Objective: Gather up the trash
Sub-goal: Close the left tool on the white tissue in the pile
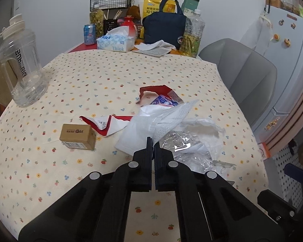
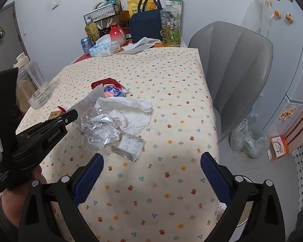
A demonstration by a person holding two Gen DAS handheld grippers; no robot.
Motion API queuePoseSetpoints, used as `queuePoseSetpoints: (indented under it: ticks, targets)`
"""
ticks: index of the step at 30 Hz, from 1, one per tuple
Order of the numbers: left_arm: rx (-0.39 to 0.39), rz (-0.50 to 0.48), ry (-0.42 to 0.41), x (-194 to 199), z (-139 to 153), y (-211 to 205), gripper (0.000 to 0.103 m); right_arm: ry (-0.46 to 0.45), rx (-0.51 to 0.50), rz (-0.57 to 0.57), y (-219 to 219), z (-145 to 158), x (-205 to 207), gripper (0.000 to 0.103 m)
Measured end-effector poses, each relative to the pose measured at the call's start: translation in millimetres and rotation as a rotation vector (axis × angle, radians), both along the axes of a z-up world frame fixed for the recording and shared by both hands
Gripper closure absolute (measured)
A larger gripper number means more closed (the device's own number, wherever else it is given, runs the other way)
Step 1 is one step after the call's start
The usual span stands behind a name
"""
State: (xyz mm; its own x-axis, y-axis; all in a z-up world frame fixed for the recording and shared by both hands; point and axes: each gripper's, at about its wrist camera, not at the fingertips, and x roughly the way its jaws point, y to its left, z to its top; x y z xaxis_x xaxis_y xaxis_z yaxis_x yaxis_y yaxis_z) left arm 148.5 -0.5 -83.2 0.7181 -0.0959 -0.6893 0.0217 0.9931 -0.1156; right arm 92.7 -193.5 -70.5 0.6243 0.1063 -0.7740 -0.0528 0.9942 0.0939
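Nearest the table edge, the right gripper (image 2: 151,161) hangs over bare flowered tablecloth (image 2: 171,191) with its blue-padded fingers (image 2: 88,179) spread wide and nothing between them. Just beyond it lies a white blister pack (image 2: 130,146), touching a crumpled clear plastic wrapper (image 2: 97,133).

To the left, the left gripper (image 1: 152,141) has its jaws pressed together; the tips sit at the near edge of a white face mask (image 1: 139,133), but I cannot tell whether any of it is pinched. A small cardboard box (image 1: 78,136) stands apart on the left of the heap.

Farther in, crumpled white tissue (image 2: 129,109) and a torn red-and-white packet (image 1: 157,95) finish the pile at mid-table. A plastic bag with rubbish (image 2: 248,141) sits on the floor to the right, beside the grey chair (image 2: 238,60).

My reading: collecting has hardly begun, with the trash mostly on the cloth. Next, the open right gripper should probably reach forward, close on the blister pack or wrapper, and carry it right to the bag.
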Motion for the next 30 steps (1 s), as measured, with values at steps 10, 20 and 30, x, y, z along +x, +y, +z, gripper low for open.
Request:
queuePoseSetpoints:
  ticks: [10, 20, 30]
  targets:
    - [0.021, 0.094, 0.014, -15, -2, 35, 0.101, 0.012, 0.009, 0.063, 26, -11, 9, 0.009]
    - [0.035, 0.107, 0.059, -4, -20, 38, 0.101, 0.051, 0.007, 0.044, 28, -31, 31, 0.019]
    - [0.043, 0.101, 0.092, 6, -34, 33, 0.101, 0.077, 0.036, 0.056, 28, -49, 47, 0.026]
